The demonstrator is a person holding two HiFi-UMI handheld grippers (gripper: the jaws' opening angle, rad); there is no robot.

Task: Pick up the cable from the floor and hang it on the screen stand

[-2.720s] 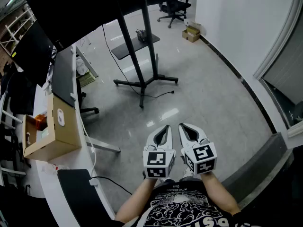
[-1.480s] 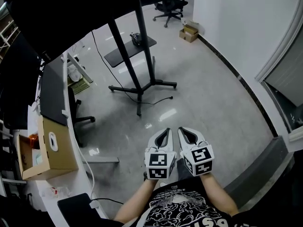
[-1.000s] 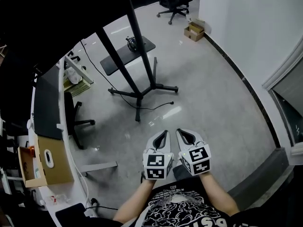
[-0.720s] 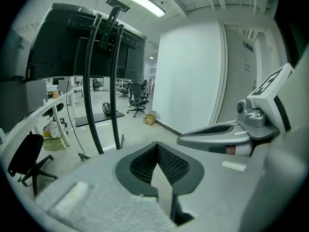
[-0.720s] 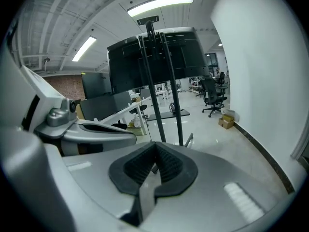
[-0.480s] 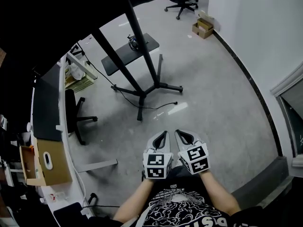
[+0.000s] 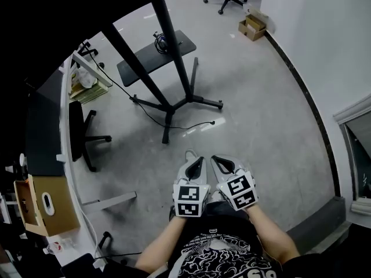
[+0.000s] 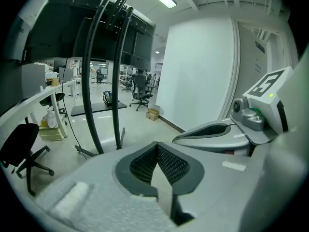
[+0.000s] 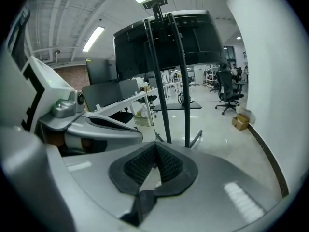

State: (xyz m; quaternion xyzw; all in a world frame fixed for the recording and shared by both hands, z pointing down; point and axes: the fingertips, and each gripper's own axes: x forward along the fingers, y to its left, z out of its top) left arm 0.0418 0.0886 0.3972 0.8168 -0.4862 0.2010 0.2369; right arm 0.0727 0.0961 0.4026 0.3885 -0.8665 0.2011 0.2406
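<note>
Firstly, at the left of the head view a white desk (image 7: pixel 68 178) ran along the room's edge, with a black office chair (image 7: pixel 76 120) drawn up beside it. From that side the cable (image 7: pixel 194 125), a thin black lead, came across the glossy grey floor (image 7: pixel 261 132). It passed close by the feet of the screen stand (image 7: pixel 179 68) and ended in a small plug (image 7: pixel 213 122) lying free just to the right of the stand's front leg. Its far end could not be traced, and whether it was connected anywhere at the desk side could not be told. The cable was judged light and limp. It would sag, trail after any pull and could slip through smooth pads, and lying flat on a hard floor it offered little to get under. The soundest hold was judged to be just behind the plug, where the stiffer body would stop the lead sliding out, with the other gripper gathering slack further left. A sharp tug was judged unwise while the far end was unverified. Nearer the person, and well apart from the cable, the left gripper (image 7: pixel 190 157) and, just beside it, the right gripper (image 7: pixel 217 160) were each fully closed on nothing, their pads meeting in their own views. Both pointed toward the stand. Neither had yet reached the cable. At the far right stood the white wall (image 7: pixel 336 51).
</note>
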